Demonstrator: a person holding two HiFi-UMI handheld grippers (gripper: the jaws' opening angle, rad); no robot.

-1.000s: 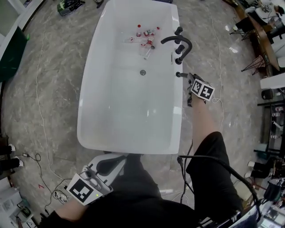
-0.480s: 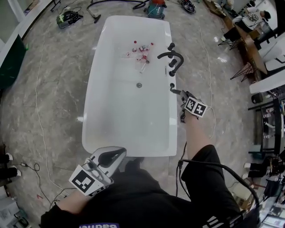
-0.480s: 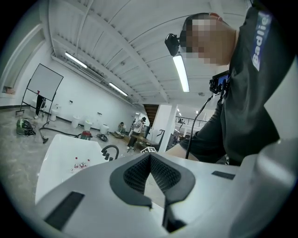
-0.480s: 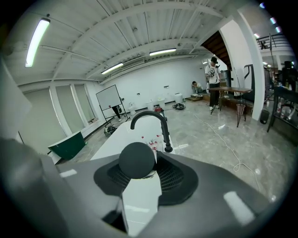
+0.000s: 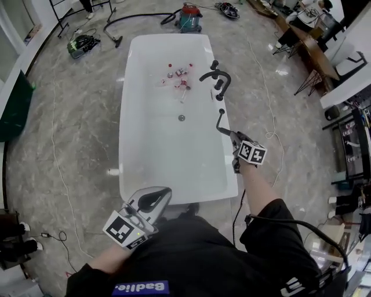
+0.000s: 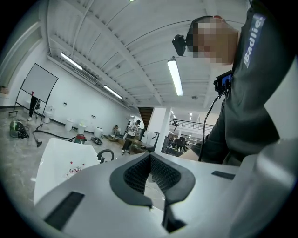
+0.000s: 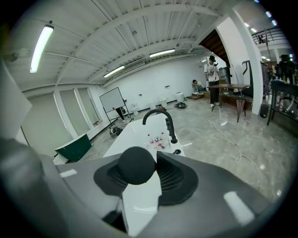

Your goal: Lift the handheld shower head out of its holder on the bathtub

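The black handheld shower head (image 5: 222, 122) is clamped in my right gripper (image 5: 233, 139) beside the right rim of the white bathtub (image 5: 124, 116), nearer to me than the black arched faucet (image 5: 215, 76). Seen from the right gripper view, its round black end (image 7: 136, 165) sits between the pads, above the tub. The small black holder ring (image 7: 176, 151) on the rim stands apart from it. My left gripper (image 5: 155, 197) hangs at the tub's near end, shut and holding nothing; the left gripper view shows its pads (image 6: 139, 174) meeting.
Several small red-capped bottles (image 5: 178, 75) lie in the tub near the faucet. A vacuum cleaner (image 5: 189, 17) with its hose stands beyond the far end. A white cable (image 5: 272, 139) lies on the marble floor at the right, with tables (image 5: 307, 46) beyond it.
My right gripper has drawn the shower head up and away from the tub rim, toward me. The left gripper has risen a little. The head camera now sees the tub from higher up.
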